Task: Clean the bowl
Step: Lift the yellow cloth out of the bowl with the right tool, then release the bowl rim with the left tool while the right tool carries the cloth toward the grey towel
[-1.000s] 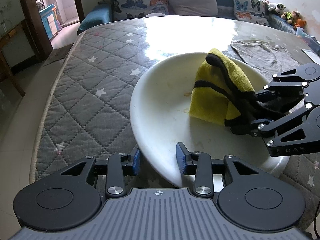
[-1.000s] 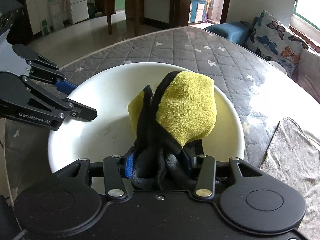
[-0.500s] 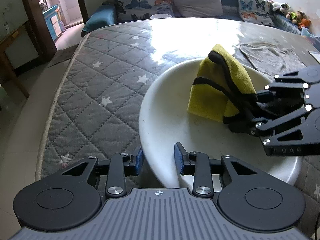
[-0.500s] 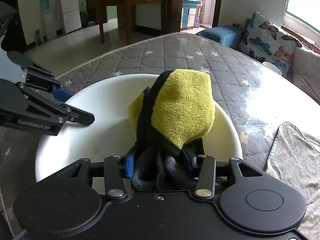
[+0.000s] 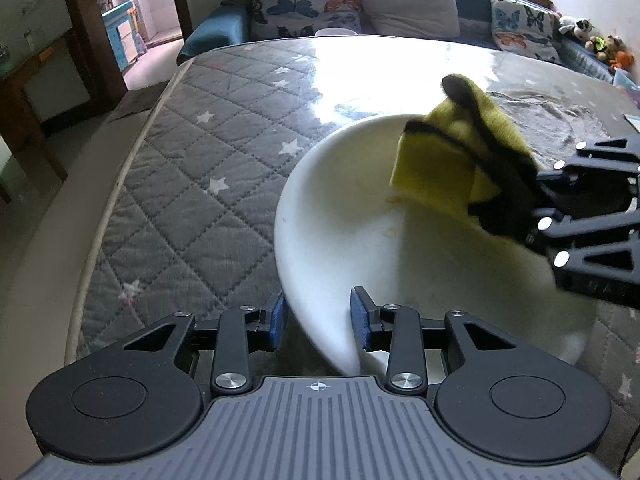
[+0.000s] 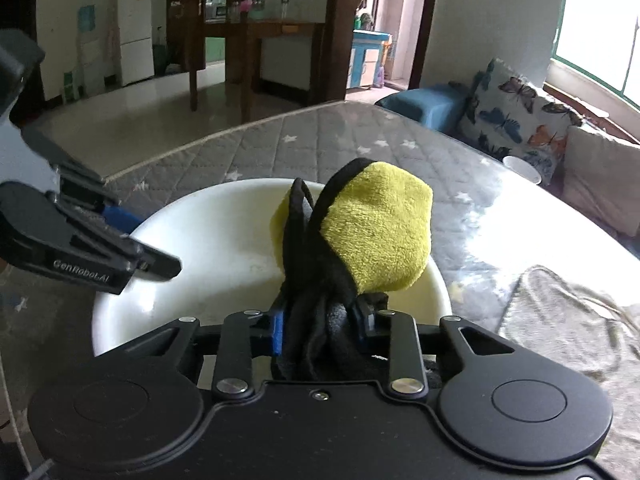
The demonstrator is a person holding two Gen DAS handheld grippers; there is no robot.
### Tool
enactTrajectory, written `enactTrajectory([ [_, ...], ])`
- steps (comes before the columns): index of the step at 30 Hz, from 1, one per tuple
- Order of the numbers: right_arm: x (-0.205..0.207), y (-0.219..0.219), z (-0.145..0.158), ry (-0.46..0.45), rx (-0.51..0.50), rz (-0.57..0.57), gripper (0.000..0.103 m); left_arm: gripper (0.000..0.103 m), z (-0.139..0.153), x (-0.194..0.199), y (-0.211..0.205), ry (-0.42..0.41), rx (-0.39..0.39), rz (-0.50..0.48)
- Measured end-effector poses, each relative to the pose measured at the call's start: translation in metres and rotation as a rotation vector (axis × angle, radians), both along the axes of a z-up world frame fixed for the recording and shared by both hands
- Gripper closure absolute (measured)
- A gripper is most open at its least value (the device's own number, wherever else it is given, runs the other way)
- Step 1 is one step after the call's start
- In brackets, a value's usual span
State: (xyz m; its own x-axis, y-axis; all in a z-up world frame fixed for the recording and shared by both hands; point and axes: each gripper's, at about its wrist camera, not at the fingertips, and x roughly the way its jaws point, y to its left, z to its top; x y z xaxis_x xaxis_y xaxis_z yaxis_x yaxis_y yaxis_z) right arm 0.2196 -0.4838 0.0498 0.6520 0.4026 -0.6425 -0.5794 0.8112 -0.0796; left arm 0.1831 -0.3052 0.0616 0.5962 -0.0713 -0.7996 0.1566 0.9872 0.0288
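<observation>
Right now the white bowl sits tilted on the quilted grey surface, its near rim clamped between the left gripper's fingers. The right gripper holds a yellow-and-black cloth, fingers clamped on it, over the bowl's inside.

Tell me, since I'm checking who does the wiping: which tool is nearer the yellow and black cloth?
Right. The right tool is clamped on the yellow and black cloth; the left tool straddles the near rim of the white bowl, apart from the cloth.
</observation>
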Motion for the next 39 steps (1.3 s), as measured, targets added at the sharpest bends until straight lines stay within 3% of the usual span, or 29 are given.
enactTrajectory([
  [10, -0.005, -0.04, 0.02, -0.073, -0.029, -0.119, 0.071, 0.07, 0.004, -0.02, -0.003, -0.007, -0.036, 0.029],
  [22, -0.007, -0.067, -0.007, -0.037, -0.098, -0.226, 0.071, 0.066, 0.009, -0.039, -0.007, -0.017, -0.074, 0.05],
  [39, -0.042, -0.041, -0.027, -0.03, -0.182, -0.079, 0.071, 0.064, 0.011, -0.049, -0.011, -0.028, -0.094, 0.074],
])
